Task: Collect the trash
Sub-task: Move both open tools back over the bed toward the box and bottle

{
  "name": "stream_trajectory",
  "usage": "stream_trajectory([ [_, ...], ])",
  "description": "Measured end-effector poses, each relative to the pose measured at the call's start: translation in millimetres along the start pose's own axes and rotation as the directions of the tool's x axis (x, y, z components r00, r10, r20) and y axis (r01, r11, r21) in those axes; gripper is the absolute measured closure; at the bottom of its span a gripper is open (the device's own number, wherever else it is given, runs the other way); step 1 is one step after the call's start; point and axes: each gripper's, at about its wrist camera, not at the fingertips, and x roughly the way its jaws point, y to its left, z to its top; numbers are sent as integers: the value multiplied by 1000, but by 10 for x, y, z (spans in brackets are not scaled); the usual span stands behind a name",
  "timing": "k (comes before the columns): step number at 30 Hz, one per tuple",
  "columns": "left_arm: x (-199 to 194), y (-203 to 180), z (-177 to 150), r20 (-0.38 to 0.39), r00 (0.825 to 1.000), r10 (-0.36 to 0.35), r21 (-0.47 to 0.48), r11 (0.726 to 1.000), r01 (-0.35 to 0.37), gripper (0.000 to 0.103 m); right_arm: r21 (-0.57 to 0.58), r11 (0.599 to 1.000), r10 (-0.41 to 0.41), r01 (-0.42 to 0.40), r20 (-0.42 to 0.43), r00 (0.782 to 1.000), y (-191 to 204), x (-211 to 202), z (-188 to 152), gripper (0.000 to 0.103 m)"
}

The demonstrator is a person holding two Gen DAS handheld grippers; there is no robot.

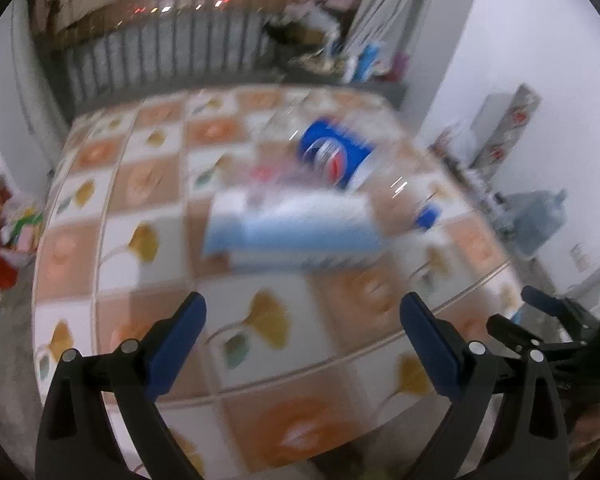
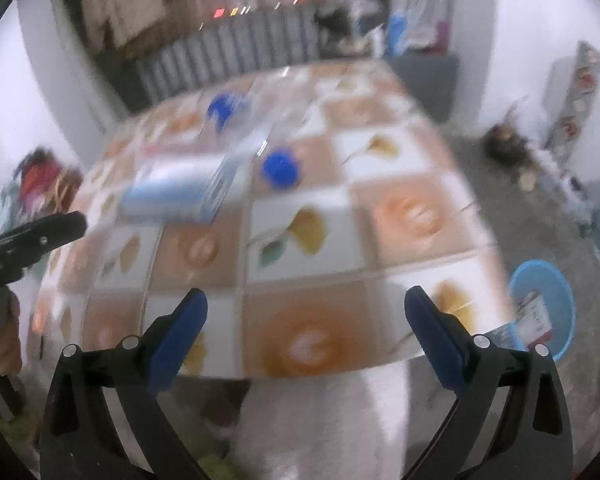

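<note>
Both views smeared by motion blur, so fine detail unreadable.

Left gripper [image 1: 302, 312] above the near part of the table [image 1: 112, 216], blue-padded fingers [image 1: 180, 332] spread wide, nothing between them. Right gripper [image 2: 306, 308] likewise spread wide and bare, poised over the table's near edge [image 2: 320, 368]; its dark frame also visible at the right border of the left wrist view [image 1: 540, 320].

Table covered in a checkered cloth of orange and white squares with yellow leaf prints. Near its middle, a pale blue and white carton [image 1: 296, 232], lying flat on its side; same carton toward the left in the right wrist view [image 2: 176, 192]. Just behind it, a clear plastic bottle [image 1: 336, 152] with a blue label bearing a red, white and blue round logo, lying tilted, apparently touching or overlapping the carton, though blur hides the exact contact. Blue cap [image 1: 426, 216] just right of the carton; in the right wrist view, a blue cap [image 2: 280, 170] beside the carton's right end and the blue label [image 2: 224, 110] farther back.

On the floor to the right of the table, a light blue basin [image 2: 556, 284] holding at least one flat printed packet [image 2: 534, 316].

Grey slatted fence behind the table [image 1: 160, 64].
</note>
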Motion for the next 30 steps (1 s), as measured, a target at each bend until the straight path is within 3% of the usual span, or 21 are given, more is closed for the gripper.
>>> stream_trajectory([
  [6,391,124,-222,-81,996,35,-7,999,-36,8,-48,999,-11,6,-118,993,190,425,-50,8],
  [8,502,126,-264,-110,993,49,5,999,-49,8,-70,997,-36,29,-99,994,220,466,-54,8],
  [14,541,130,-273,-85,994,70,28,997,-68,6,-119,991,-73,65,-61,995,245,540,-59,8],
  [18,600,149,-256,-88,981,175,50,984,-171,5,-119,990,-78,71,-52,996,219,535,-66,8],
  [30,627,197,-228,-95,980,174,53,984,-170,5,-120,990,-83,77,-52,995,254,438,-94,8],
])
